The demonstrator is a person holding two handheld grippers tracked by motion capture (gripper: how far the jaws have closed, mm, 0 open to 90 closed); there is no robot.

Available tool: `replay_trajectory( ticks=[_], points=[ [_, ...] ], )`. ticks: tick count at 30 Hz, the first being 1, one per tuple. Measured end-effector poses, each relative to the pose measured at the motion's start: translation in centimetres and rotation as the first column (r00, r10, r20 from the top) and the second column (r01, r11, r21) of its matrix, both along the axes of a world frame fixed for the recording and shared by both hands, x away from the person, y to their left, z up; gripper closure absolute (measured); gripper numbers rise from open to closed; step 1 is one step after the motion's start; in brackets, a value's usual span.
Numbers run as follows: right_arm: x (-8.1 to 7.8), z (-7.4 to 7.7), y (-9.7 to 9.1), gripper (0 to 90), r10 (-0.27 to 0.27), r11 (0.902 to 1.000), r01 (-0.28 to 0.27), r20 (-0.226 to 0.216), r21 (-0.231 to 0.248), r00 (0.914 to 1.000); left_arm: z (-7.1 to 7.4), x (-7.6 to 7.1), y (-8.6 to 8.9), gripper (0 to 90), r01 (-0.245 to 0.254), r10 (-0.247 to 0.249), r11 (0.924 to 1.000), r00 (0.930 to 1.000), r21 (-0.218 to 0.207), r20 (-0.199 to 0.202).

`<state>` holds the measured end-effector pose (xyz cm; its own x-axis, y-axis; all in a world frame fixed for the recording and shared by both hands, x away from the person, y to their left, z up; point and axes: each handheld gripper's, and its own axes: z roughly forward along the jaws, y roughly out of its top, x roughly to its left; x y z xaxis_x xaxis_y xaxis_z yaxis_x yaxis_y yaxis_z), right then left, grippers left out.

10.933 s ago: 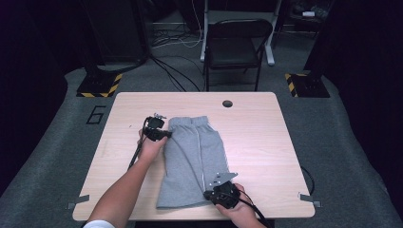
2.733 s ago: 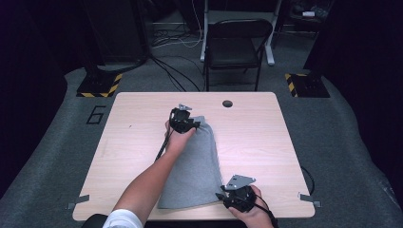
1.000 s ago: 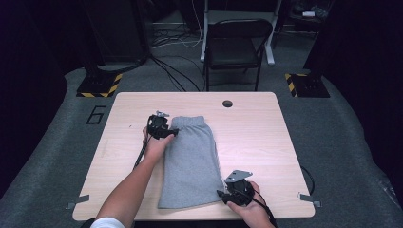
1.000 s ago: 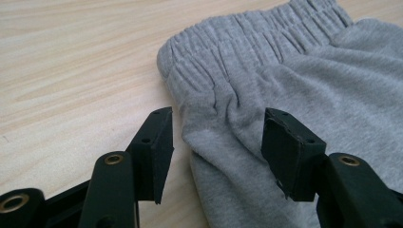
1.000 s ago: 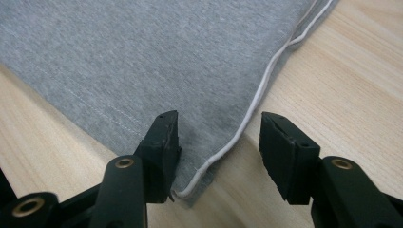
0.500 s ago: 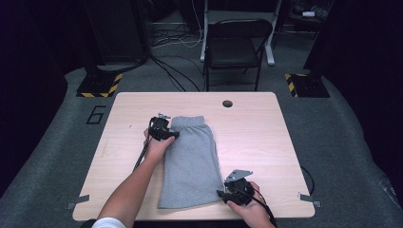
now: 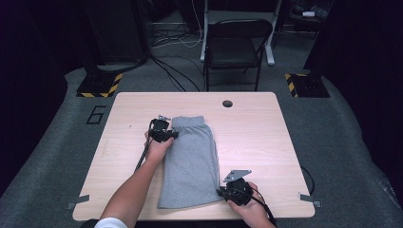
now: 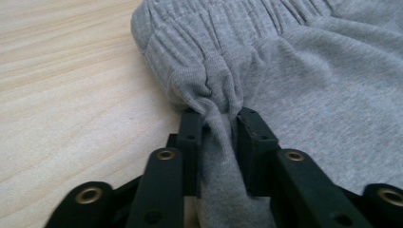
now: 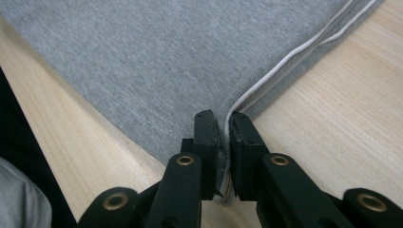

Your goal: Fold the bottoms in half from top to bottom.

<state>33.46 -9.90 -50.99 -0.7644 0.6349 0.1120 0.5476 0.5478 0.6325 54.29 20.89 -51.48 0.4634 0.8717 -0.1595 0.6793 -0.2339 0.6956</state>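
Observation:
Grey shorts lie folded lengthwise on the wooden table, waistband at the far end. My left gripper is at the waistband's left corner. Its jaws have just been closing, and in the left gripper view the left gripper pinches a bunched fold of the gathered waistband. My right gripper is at the near right hem corner. Its jaws have also just closed, and in the right gripper view the right gripper clamps the white-piped edge of the shorts.
A round cable hole sits near the table's far edge. Beyond the table stand a black folding chair and striped stand bases. Bare wood lies left and right of the shorts. The right hand is close to the near edge.
The shorts are folded narrower than in the earliest frame. The left gripper has come back from the waistband's middle to its left corner. Over the last second both hands have barely moved.

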Motion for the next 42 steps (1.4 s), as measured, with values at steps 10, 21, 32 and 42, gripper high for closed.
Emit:
replay_trajectory(
  ticks=[10,21,32,42],
  points=[
    [-1.5,1.1,-0.5,84.5,0.073,0.997,-0.073,0.008,-0.026,0.9973,0.0,-0.2,-1.1,80.5,0.068,-0.069,0.9973,0.9976,-0.026,-0.005],
    [-2.5,1.4,-2.0,61.2,0.025,0.9997,-0.025,-0.01,0.002,0.9996,0.5,-1.0,-2.1,69.9,0.065,-0.065,0.9975,0.9979,-0.028,-0.001],
    [1.7,4.7,-1.3,52.1,-0.012,0.9998,0.014,0.117,-0.016,0.993,2.0,-1.5,-1.1,51.1,0.087,-0.088,0.996,0.9955,0.023,0.036],
    [7.6,6.6,0.8,52.8,-0.047,0.9987,0.049,0.148,-0.011,0.9879,3.0,-1.9,-0.5,48.1,0.099,-0.101,0.9948,0.9933,0.022,0.057]
  ],
)
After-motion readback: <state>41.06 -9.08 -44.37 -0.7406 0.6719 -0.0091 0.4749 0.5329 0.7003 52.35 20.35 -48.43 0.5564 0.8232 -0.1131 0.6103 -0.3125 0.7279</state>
